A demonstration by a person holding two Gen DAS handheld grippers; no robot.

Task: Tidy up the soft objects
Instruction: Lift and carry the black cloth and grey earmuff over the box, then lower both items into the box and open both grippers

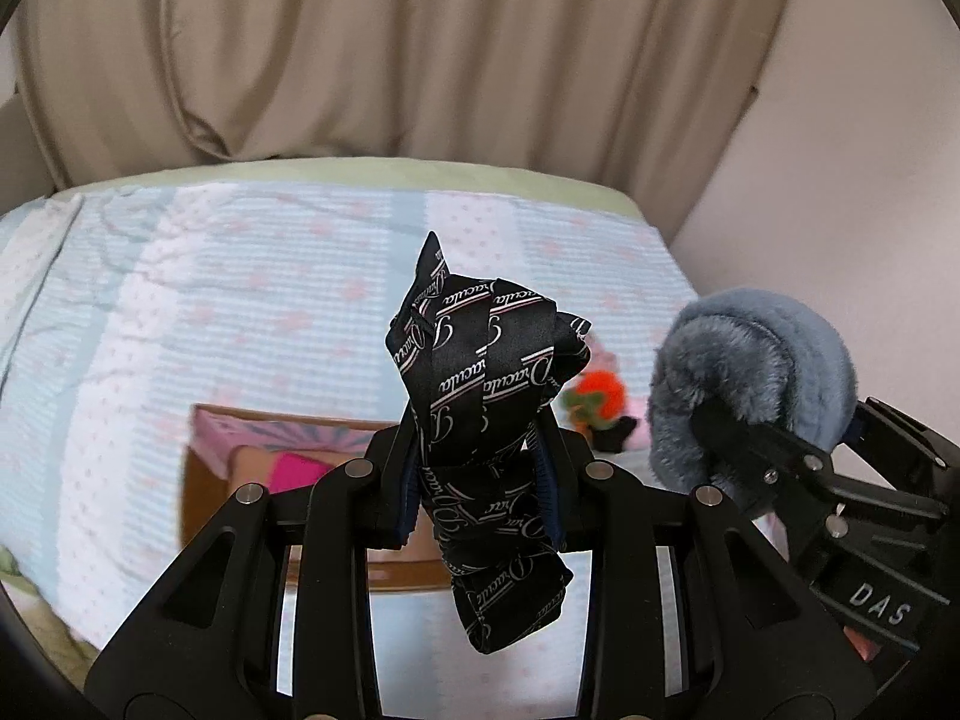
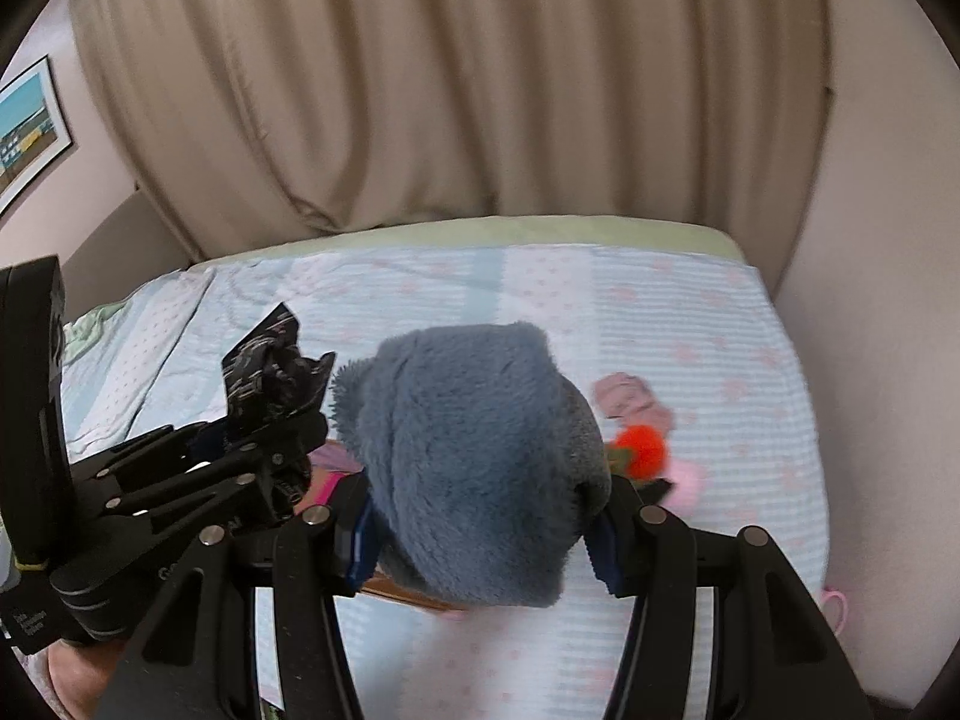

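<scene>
My left gripper [image 1: 483, 480] is shut on a black printed necktie [image 1: 480, 360], bunched and held up above the bed; the tie also shows at the left of the right wrist view [image 2: 270, 372]. My right gripper [image 2: 480, 528] is shut on a fluffy blue-grey plush item [image 2: 474, 468], which also shows at the right of the left wrist view [image 1: 750, 378]. A cardboard box [image 1: 207, 480] with pink things inside lies on the bed under both grippers. An orange pom-pom toy [image 2: 642, 450] and pink soft pieces [image 2: 630, 399] lie on the bed to the right.
The bed has a pale blue and pink patterned cover [image 1: 240, 300] with a green edge [image 2: 540, 234] at the far side. A beige curtain [image 2: 450, 90] hangs behind it. A wall [image 1: 870, 150] borders the bed on the right. A framed picture [image 2: 27, 132] hangs at left.
</scene>
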